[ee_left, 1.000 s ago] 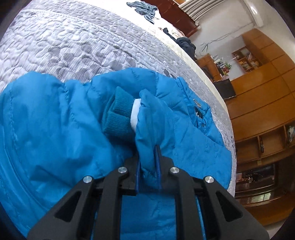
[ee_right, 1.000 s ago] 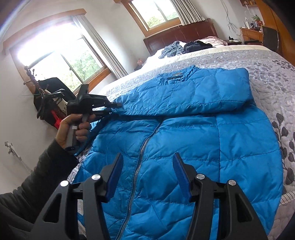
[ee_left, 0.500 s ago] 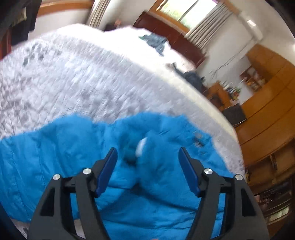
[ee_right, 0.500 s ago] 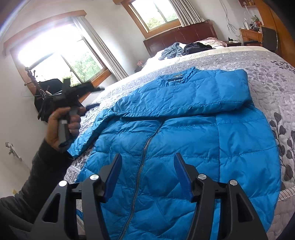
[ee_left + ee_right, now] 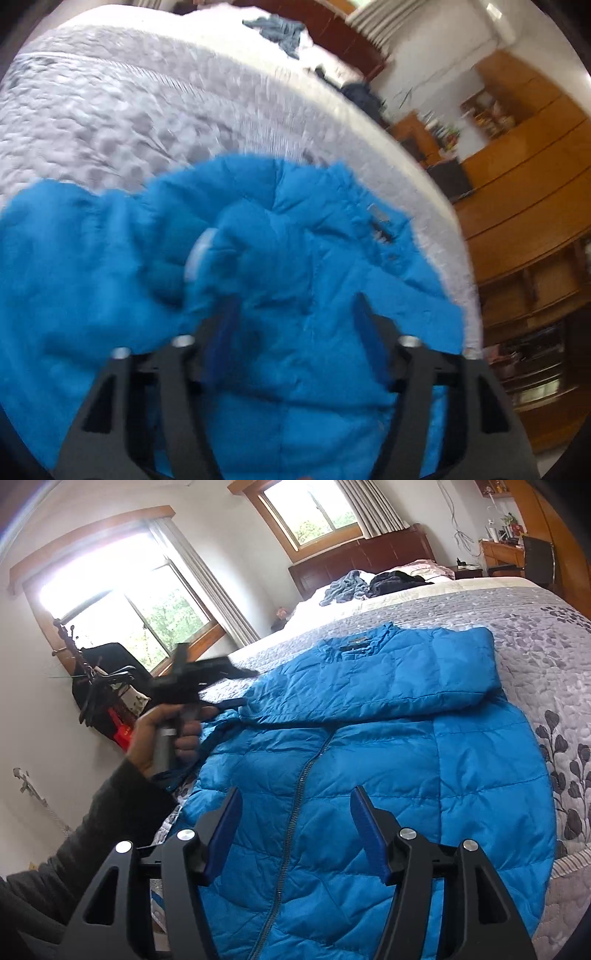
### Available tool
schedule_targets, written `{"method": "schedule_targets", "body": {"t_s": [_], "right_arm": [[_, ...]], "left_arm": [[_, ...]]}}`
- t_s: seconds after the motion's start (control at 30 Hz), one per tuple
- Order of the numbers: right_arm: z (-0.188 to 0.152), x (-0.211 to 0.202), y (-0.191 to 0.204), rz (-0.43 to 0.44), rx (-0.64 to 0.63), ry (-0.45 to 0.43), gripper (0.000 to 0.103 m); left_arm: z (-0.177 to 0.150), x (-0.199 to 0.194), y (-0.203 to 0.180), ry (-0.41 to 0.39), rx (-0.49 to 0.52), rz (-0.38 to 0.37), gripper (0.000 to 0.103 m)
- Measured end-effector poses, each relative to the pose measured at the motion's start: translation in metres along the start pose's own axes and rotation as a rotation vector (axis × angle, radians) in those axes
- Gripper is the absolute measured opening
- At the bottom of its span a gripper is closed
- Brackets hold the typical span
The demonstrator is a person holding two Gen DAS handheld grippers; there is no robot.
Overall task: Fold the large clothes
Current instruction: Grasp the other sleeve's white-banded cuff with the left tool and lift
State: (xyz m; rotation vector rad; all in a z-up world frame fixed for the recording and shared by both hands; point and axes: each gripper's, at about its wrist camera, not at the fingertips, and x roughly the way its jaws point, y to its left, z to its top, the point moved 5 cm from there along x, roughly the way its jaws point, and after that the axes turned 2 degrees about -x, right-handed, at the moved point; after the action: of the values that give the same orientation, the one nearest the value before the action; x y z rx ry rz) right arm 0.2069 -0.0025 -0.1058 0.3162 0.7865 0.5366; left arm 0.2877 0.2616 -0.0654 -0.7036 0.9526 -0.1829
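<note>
The left tool (image 5: 295, 325) has let go of the sleeve cuff (image 5: 199, 254) and now hangs spread just above it. The blue jacket (image 5: 369, 775) lies on the bed (image 5: 535, 627) ahead of the right tool (image 5: 295, 827), also spread and empty; that sleeve looks ready for refolding.

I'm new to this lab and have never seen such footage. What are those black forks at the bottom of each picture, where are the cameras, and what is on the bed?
There is no robot here. A person holds a handheld gripper in each hand, and a fisheye camera on each one looks forward along its two blue-padded fingers.

One picture comes from the left gripper, the other from the right gripper. The right view also shows the person's left hand holding the other tool.

On the grey patterned bedspread lies a blue puffer jacket, zipped, with one sleeve folded across its chest. More clothes lie near the headboard.

Both grippers are open; neither holds anything. The left view is blurred, with its fingers over the jacket's cuff end.
</note>
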Motion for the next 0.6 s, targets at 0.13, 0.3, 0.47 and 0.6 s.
{"method": "schedule_targets", "body": {"t_s": [0.13,0.3,0.47,0.6], "right_arm": [[0.000,0.000,0.018,0.040,-0.036,-0.001,0.063],[-0.006,0.010,0.042,0.116,-0.077,0.029,0.065],[-0.010,0.017,0.065,0.167,-0.127,0.062,0.065],[-0.009,0.016,0.073,0.186,-0.144,0.062,0.065]], "left_arm": [[-0.022,-0.102,0.062,-0.165,-0.184,-0.088,0.090],[-0.100,-0.199,0.166,-0.340,-0.463,-0.026,0.092],[-0.163,-0.266,0.250,-0.483,-0.717,0.036,0.092],[-0.162,-0.277,0.282,-0.494,-0.748,0.076,0.092]]}}
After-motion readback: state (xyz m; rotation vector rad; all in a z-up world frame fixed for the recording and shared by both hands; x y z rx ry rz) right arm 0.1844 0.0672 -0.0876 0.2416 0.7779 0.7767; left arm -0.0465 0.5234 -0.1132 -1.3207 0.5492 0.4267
